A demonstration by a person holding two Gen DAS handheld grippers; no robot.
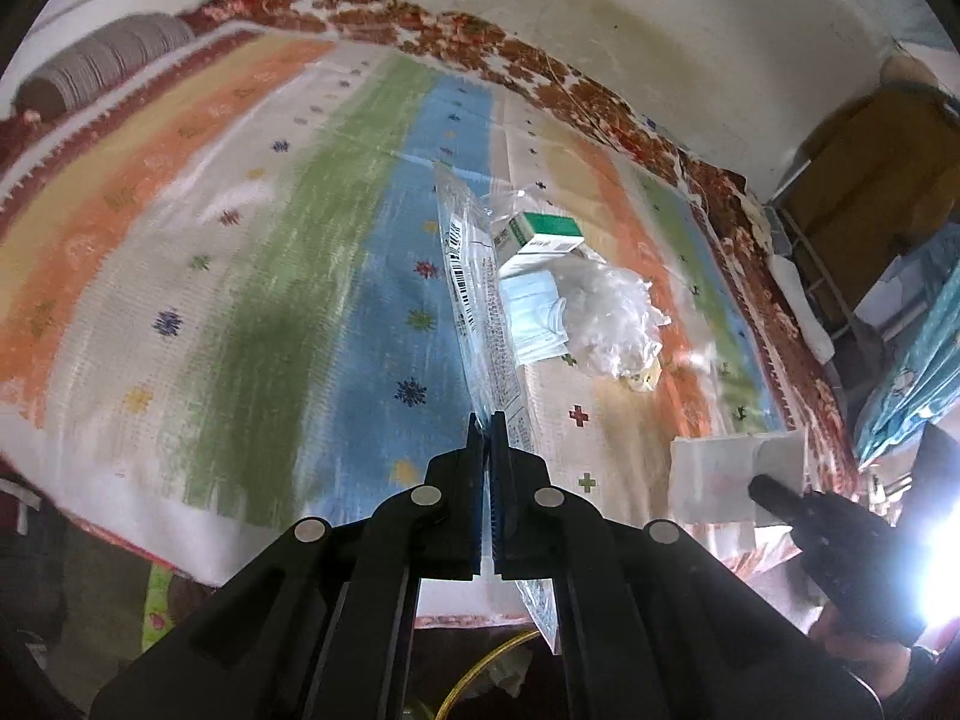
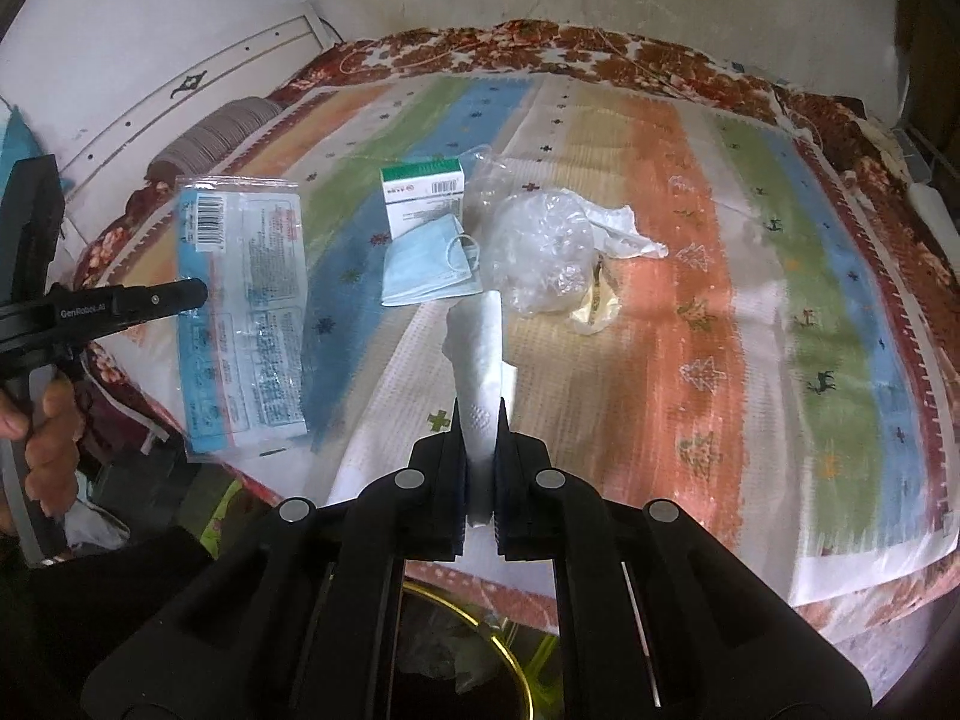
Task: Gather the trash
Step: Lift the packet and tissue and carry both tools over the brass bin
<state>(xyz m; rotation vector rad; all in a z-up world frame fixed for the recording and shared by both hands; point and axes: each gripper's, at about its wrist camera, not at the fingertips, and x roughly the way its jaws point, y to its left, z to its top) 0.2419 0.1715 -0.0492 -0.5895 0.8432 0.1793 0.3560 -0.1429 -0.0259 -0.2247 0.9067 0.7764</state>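
Trash lies on a bed with a striped blanket [image 2: 690, 276]: a green-and-white box [image 2: 423, 195], a blue face mask [image 2: 426, 270] just in front of it, and a crumpled clear bag [image 2: 540, 252] beside them. The left gripper [image 1: 487, 420] has its jaws pressed together on a clear printed wrapper [image 1: 474, 294], held off the blanket. The right gripper [image 2: 480, 414] pinches a white tissue [image 2: 480, 348], also lifted.

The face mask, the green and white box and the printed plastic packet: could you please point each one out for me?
face mask [image 2: 423, 270], right wrist view, middle of its blue pleated front.
green and white box [image 2: 425, 201], right wrist view, its white side.
printed plastic packet [image 2: 252, 300], right wrist view, its printed middle.
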